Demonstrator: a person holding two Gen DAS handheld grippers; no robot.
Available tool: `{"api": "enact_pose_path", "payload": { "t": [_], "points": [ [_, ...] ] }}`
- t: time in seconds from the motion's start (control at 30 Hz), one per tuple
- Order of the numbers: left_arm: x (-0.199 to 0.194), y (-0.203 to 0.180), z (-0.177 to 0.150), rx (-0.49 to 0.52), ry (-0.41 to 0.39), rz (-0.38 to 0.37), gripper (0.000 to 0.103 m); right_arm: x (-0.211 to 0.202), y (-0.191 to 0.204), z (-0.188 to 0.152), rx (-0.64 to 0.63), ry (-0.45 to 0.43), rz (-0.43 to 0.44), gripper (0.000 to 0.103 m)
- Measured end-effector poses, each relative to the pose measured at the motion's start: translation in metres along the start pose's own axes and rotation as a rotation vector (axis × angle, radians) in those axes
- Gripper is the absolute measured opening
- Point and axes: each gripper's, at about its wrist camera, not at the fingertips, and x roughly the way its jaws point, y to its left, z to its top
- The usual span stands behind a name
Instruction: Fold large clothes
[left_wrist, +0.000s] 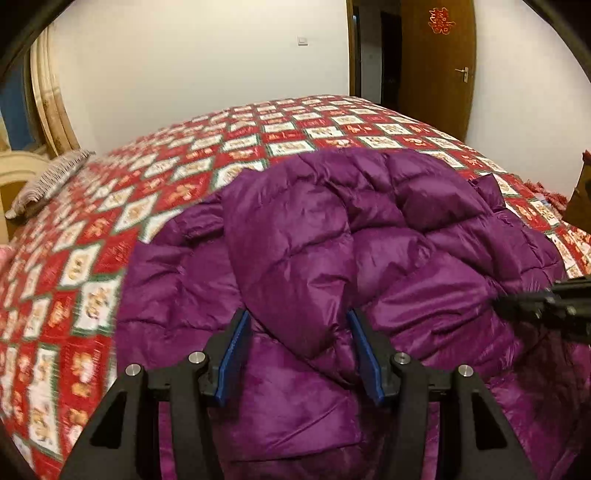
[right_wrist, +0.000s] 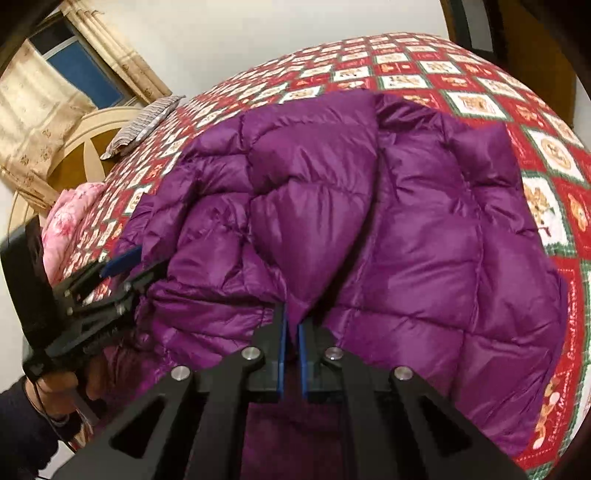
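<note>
Blue pads, right: the right gripper (right_wrist: 291, 325) has its pads (right_wrist: 282, 354) nearly together, clenched on a thin pinch of the purple down jacket (right_wrist: 406, 240) at its near edge.
Blue pads, left: the left gripper (left_wrist: 297, 332) stands with its pads (left_wrist: 232, 354) spread apart, released; a puffy fold of the jacket (left_wrist: 295, 258) rises between them, but neither pad presses on it.
Left gripper from the right view: it sits at the jacket's left edge (right_wrist: 125, 266), held by a hand (right_wrist: 55, 387) in a dark sleeve (right_wrist: 18, 435).
Right gripper from the left view: only a blurred black part (left_wrist: 546, 306) shows at the right, over the jacket.
Jacket: quilted, shiny, lying crumpled and partly doubled over itself on the near part of the bed.
Bedspread: red, white and green check (left_wrist: 92, 258), spreading beneath and beyond the jacket.
Far side: a striped pillow (left_wrist: 51, 177) near the headboard (right_wrist: 85, 147), a pink floral quilt (right_wrist: 70, 218), curtains (right_wrist: 48, 96).
Behind the bed: white wall and a wooden door (left_wrist: 436, 62).
</note>
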Motion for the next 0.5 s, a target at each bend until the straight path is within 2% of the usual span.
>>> {"api": "enact_pose_path", "payload": {
  "t": [0.13, 0.2, 0.3, 0.47, 0.5],
  "points": [
    [-0.015, 0.004, 0.009, 0.018, -0.048, 0.024, 0.057, -0.005, 0.005, -0.01, -0.067, 0.006, -0.048, 0.008],
    [-0.022, 0.006, 0.017, 0.012, -0.076, 0.029, 0.064, -0.007, -0.002, -0.008, -0.058, -0.005, -0.062, 0.008],
    [-0.024, 0.009, 0.03, 0.005, -0.108, 0.062, 0.069, -0.011, -0.01, -0.003, -0.047, -0.021, -0.069, 0.008],
    [0.003, 0.015, 0.037, 0.004, -0.067, 0.134, 0.07, -0.014, -0.012, 0.001, -0.05, -0.027, -0.092, 0.011],
    [0.005, 0.019, 0.038, -0.01, -0.058, 0.138, 0.07, -0.018, -0.014, 0.002, -0.045, -0.027, -0.099, 0.015]
  ]
}}
